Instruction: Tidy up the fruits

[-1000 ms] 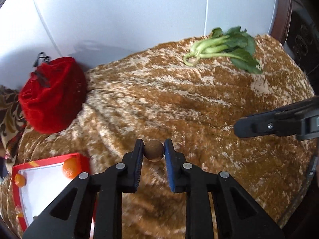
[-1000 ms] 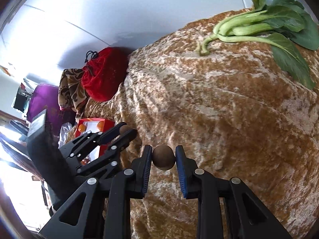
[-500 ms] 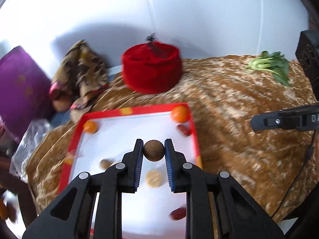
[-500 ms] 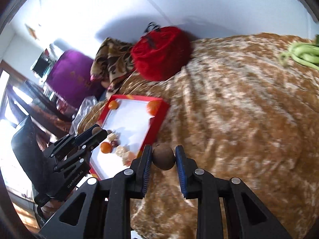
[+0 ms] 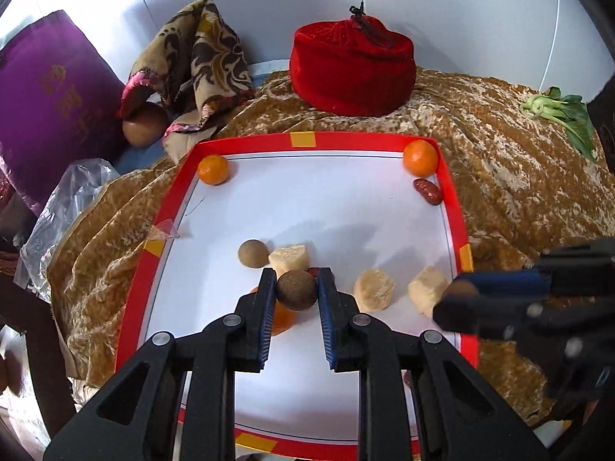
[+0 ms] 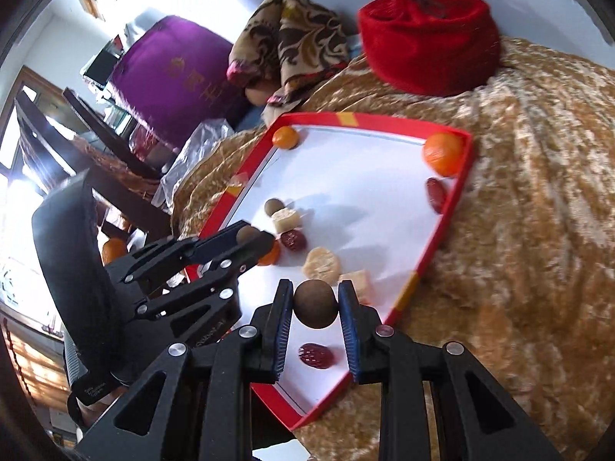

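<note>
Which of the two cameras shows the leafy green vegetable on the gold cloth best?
The left wrist view. The leafy green vegetable lies at its right edge, small, its leaves partly cut off by a dark object. The right wrist view does not show it at all.

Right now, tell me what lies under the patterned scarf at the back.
A round brown ball-like object pokes out from beneath the patterned scarf, beside the purple cushion. The scarf hides its top, and anything further beneath is covered.

A lived-in home room; a gold crushed-velvet cloth [image 5: 499,176] drapes the furniture by a plain white wall [image 5: 250,7]; a purple embroidered cushion [image 6: 177,73], a patterned scarf [image 5: 196,57] and a red velvet drawstring pouch [image 5: 351,67] lie about; dark wooden furniture [image 6: 107,153] stands beside a bright window.
</note>
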Demonstrator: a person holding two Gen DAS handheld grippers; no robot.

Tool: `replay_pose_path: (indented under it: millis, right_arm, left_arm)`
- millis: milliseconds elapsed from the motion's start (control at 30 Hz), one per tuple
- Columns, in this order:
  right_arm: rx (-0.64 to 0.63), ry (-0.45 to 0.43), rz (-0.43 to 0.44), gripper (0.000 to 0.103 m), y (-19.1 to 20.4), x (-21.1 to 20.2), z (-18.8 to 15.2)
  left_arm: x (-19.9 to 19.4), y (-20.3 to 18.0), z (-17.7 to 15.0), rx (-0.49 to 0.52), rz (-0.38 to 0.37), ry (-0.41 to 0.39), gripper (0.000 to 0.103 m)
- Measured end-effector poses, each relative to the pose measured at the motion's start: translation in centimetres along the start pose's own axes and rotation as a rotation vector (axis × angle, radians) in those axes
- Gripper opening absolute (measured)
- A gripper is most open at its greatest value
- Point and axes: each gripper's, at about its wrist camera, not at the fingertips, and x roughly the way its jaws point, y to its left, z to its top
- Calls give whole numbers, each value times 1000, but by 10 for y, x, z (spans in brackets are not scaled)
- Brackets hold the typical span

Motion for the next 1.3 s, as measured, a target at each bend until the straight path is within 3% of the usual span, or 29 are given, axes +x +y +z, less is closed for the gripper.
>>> replay_pose_path:
  millis: [233,500,833,933,1200,1300]
  right_arm:
    - [-12,52,-2,25,8,21,-14]
    - [-37,79,-52,25,10,34,-21]
    - [-99,70,-119,28,18,37,-26]
    - [-130,29,-123,28,22,23,-26]
    - [-220,-112,-196,31,24,-47,-35]
    - [-221,-204,-243,36,18,-87,-44]
  left_arm:
    - [11,-2,-7,38,6,53,19]
    - [13,-9,-9,66,35,56,19]
    - [7,2,-7,36,156,16,20]
    - [-5,4,-4,22,216,-49,32]
    - [-81,-20,6,-44,323,-338,85]
    - [-110,-39,1,-72,345,-427,87]
